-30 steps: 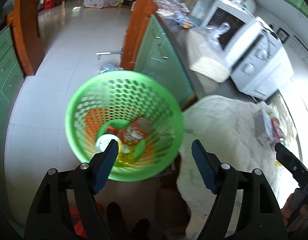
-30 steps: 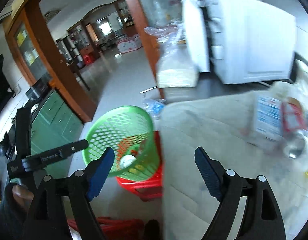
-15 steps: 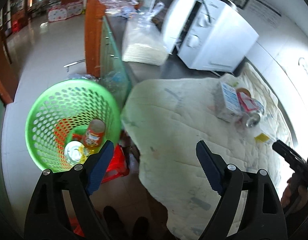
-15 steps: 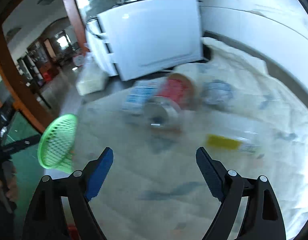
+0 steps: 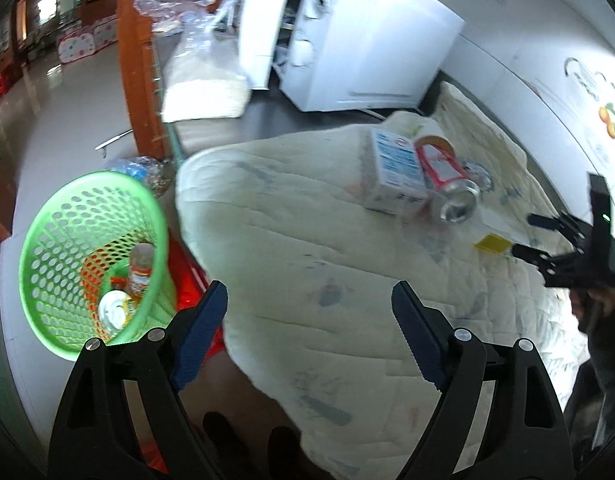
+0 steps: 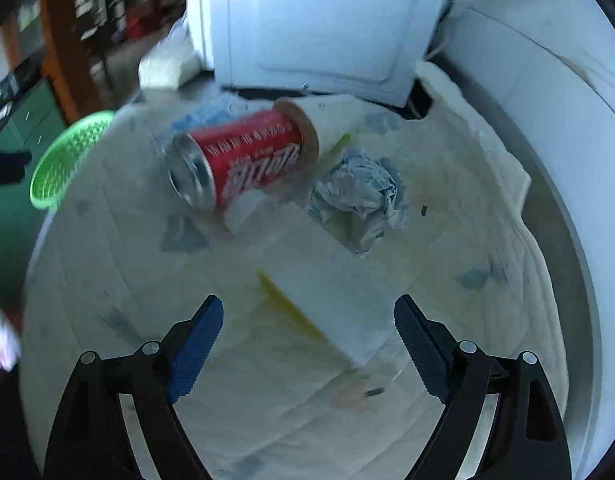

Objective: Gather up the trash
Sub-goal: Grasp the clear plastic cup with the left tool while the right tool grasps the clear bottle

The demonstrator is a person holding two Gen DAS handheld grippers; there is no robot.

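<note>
Light: cool daylight, rather dim.
Blur: motion smear is seen on the red can (image 6: 243, 160).
Edges: strongly curved, dark corners.

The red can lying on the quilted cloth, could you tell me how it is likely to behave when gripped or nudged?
The red can lies on its side, so a nudge would probably roll it. Its mouth end looks opened, so it is likely empty and light. Thin metal may dent under a hard squeeze. The soft cloth beneath should slow any rolling.
</note>
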